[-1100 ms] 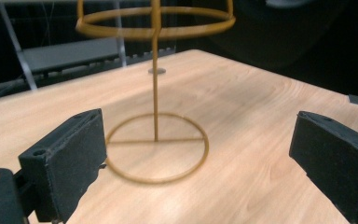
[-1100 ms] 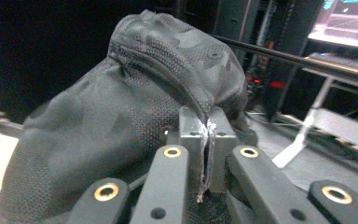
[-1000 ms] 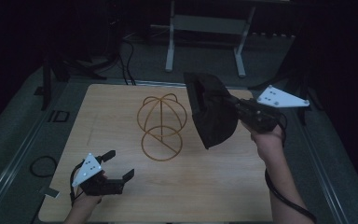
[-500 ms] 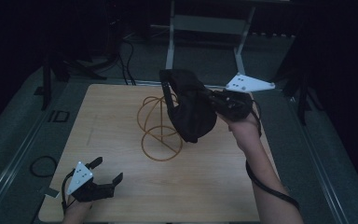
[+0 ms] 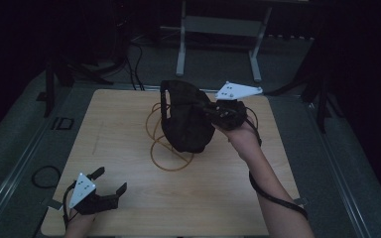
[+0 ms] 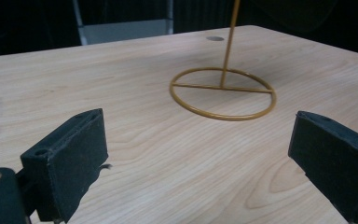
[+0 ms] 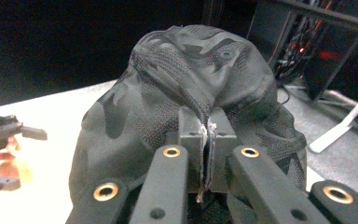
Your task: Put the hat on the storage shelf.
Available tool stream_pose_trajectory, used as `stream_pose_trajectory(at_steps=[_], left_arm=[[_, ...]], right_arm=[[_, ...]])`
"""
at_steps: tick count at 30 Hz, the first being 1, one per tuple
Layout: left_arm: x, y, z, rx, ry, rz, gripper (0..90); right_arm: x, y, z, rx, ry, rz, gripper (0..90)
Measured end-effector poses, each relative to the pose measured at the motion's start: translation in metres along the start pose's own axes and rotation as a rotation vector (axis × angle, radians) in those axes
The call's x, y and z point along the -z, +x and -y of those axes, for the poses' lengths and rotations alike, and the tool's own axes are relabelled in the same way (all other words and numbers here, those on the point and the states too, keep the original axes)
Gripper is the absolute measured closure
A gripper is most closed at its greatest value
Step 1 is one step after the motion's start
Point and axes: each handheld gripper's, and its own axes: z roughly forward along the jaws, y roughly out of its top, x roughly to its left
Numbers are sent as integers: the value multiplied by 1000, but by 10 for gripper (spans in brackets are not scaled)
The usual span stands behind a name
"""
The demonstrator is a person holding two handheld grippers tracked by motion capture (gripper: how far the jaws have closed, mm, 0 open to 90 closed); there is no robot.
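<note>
While the left tool (image 5: 110,191) is sitting wide open low over the worktop (image 5: 129,119), we're pinching the camo cap (image 5: 186,121) tight in the right tool (image 5: 209,110) above the wire stand (image 5: 166,161).

We count one dark cap (image 7: 186,88), pinched between our right jaws, one gold wire stand (image 6: 223,92) ahead of our open left jaws, and two grippers: left (image 5: 110,182), right (image 5: 209,112).

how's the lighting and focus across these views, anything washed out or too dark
High view: dim all over, surroundings nearly black, the cap reads as a dark blob over the wire stand. Left gripper view: evenly lit, wood grain of the table sharp. Right gripper view: tabletop at left blown out white, cap fabric crisp, background dark.
</note>
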Motion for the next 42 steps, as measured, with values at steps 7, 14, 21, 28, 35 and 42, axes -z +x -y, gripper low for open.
stream_pose_trajectory(at_steps=[7,14,21,28,35,42], left_arm=[[1,2,0,-3,-8,-9,51],[2,2,1,-2,-15,-12,52],[3,4,2,10,-15,-12,54],[2,0,2,10,-19,3,54],[2,-4,1,6,-25,22,54],[2,-2,1,15,-21,6,54]], right_arm=[[-12,2,3,-12,25,-23,868],[-26,4,5,-8,59,-25,863],[-38,5,9,-16,84,-37,840],[-49,10,13,-11,123,-42,722],[-52,10,14,-29,135,-61,580],[-42,4,9,-51,113,-69,450]])
